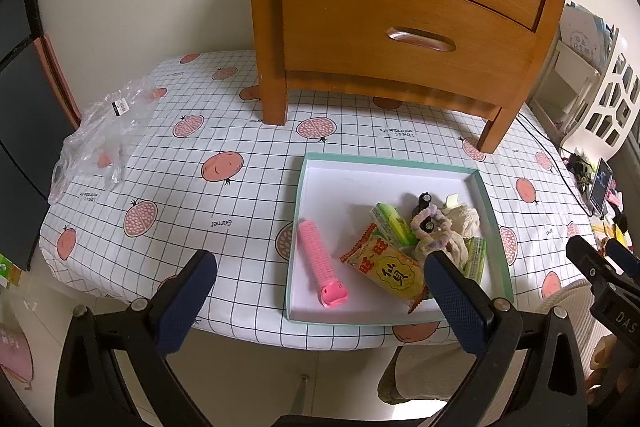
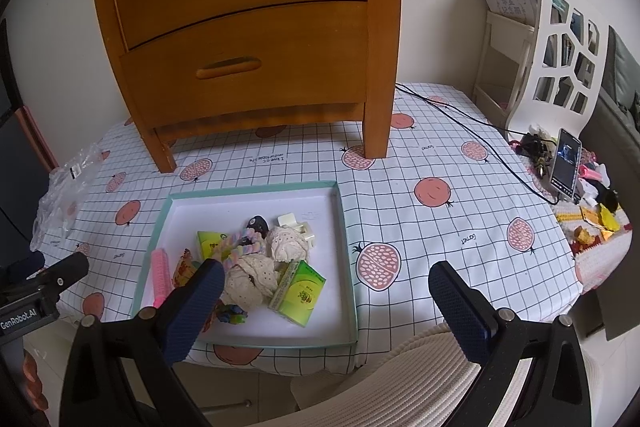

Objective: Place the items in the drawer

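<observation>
Left wrist view: the left gripper [image 1: 320, 301] sits at the bottom of the frame with its two fingers spread wide and nothing between them. The finger pads [image 1: 186, 301] are dark blue with a fine dimpled texture, mounted on matte black arms. The right gripper [image 2: 326, 311] fills the lower part of the right wrist view, likewise spread wide and empty.

A wooden nightstand [image 1: 404, 7] with a smooth orange-brown finish occupies the upper centre. It carries two curved drawer fronts, each with a recessed oval handle; the lower drawer [image 1: 404, 31] and the upper one are both closed. Its square legs rest on a tablecloth [image 1: 192, 155] printed with a black grid and pink pomegranates.

A shallow rectangular cardboard tray [image 1: 394, 163], white inside with a pale green rim, lies in the lower centre just in front of the nightstand. The task items are all inside it:
- a pink ribbed cylindrical hair roller [image 1: 320, 263] along the left wall;
- a glossy yellow snack packet [image 1: 388, 269] with crimped red edges;
- a green carton [image 1: 392, 225];
- a pastel fuzzy hair tie [image 1: 432, 223];
- cream lace fabric [image 1: 464, 221], bunched.

A crumpled clear plastic bag [image 1: 100, 135] lies at the left edge of the table. A phone [image 2: 566, 163] stands at the right of the right wrist view.
</observation>
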